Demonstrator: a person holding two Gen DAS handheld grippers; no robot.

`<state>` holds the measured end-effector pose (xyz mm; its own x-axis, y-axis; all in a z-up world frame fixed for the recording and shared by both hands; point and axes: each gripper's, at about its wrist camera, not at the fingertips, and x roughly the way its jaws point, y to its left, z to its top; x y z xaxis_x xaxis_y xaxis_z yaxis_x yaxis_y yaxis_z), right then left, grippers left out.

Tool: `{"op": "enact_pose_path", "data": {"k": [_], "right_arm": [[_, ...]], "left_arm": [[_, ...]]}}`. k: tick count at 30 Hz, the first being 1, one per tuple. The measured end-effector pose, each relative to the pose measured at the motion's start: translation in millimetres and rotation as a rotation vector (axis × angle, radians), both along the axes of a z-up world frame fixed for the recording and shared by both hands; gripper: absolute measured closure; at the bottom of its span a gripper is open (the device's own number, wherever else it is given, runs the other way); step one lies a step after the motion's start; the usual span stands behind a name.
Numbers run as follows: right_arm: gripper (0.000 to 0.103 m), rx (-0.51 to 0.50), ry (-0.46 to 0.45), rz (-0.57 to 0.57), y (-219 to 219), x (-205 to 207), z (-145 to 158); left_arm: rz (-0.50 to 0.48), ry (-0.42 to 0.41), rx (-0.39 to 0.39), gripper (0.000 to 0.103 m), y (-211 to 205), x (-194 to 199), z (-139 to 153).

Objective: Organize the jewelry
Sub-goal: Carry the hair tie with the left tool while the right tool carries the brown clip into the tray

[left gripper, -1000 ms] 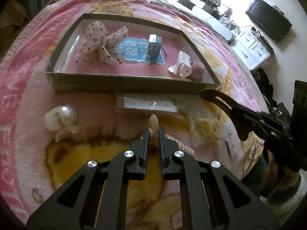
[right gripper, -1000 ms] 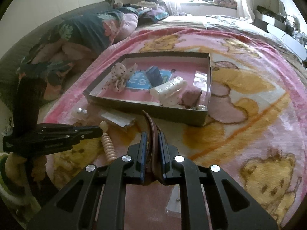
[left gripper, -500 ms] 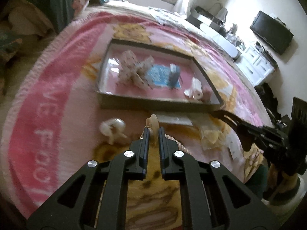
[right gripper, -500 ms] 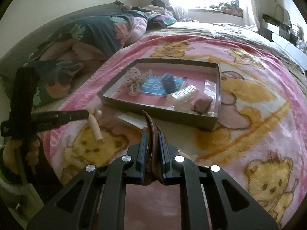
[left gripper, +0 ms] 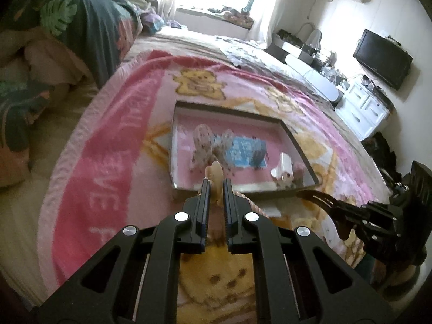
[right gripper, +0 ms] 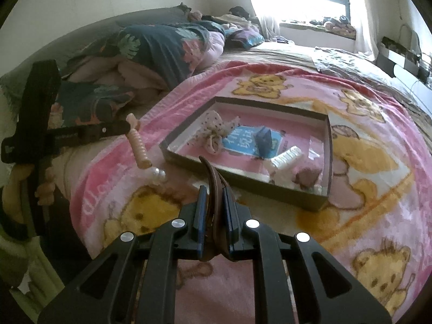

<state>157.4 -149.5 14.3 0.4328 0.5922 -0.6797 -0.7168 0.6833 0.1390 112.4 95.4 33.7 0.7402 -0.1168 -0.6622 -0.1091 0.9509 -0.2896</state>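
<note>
My left gripper (left gripper: 215, 182) is shut on a pale pink ribbed hair clip (left gripper: 214, 174) and holds it high above the blanket, in front of the shallow box (left gripper: 291, 132). In the right wrist view the clip (right gripper: 138, 145) hangs down from that gripper (right gripper: 129, 127). My right gripper (right gripper: 214, 191) is shut on a curved brown hair clip (right gripper: 212, 178), seen at the right of the left wrist view (left gripper: 316, 197). The box (right gripper: 243, 178) holds a dotted bow (right gripper: 216, 129), a blue card (right gripper: 249, 141), a dark small box (right gripper: 264, 137), a white clip (right gripper: 286, 159) and a pink piece (right gripper: 307, 175).
The box lies on a pink bear-print blanket (right gripper: 364, 189) on a bed. A pearl clip (right gripper: 158, 174) lies on the blanket left of the box. Pillows and a dark quilt (right gripper: 151, 46) are piled at the back left. A white cabinet (left gripper: 361, 108) and TV (left gripper: 383, 56) stand to the right.
Both grippers have risen well above the blanket with their clips; the box looks smaller and farther. The left gripper's pink clip now hangs free in the air.
</note>
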Motion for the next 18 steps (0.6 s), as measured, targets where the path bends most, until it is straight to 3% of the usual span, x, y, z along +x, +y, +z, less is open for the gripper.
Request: {"op": "enact_pose_path", "data": {"k": [12, 18], "right_arm": [[0.091, 0.019, -0.064, -0.032, 18, 32, 23], [0.091, 0.018, -0.075, -0.078, 18, 56, 26]], "left_arm": [[0.036, -0.08, 0.069, 0.099, 11, 27, 34], [0.036, -0.083, 0.087, 0.099, 8, 44, 34]]}}
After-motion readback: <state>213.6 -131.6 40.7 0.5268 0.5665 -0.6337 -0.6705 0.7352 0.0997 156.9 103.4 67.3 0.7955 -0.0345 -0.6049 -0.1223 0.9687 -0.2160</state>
